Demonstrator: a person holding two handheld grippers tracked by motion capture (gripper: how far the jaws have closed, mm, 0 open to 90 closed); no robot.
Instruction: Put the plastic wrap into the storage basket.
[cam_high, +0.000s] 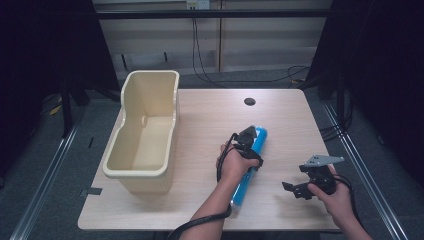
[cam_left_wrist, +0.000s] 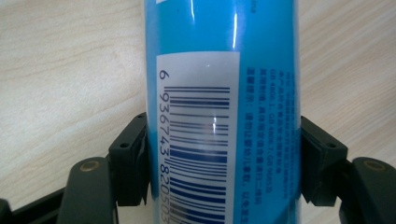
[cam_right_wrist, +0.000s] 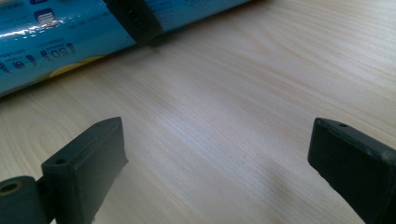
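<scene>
A long blue cylindrical pack (cam_high: 244, 190) with a white barcode label lies on the wooden table (cam_high: 210, 115), right of centre. My left gripper (cam_high: 250, 150) is shut on it. In the left gripper view both black pads (cam_left_wrist: 133, 154) press against the sides of the blue pack (cam_left_wrist: 224, 70). My right gripper (cam_high: 295, 187) hovers low over the table to the right of the pack, open, with nothing between its fingers. The right gripper view has the right gripper (cam_right_wrist: 217, 144) over bare wood, with the blue pack (cam_right_wrist: 56, 42) at the top left.
A tall cream plastic bin (cam_high: 136, 172) stands at the table's left side, with nothing visible inside. A small dark round hole (cam_high: 249, 101) sits near the table's far edge. Cables run along the floor behind the table.
</scene>
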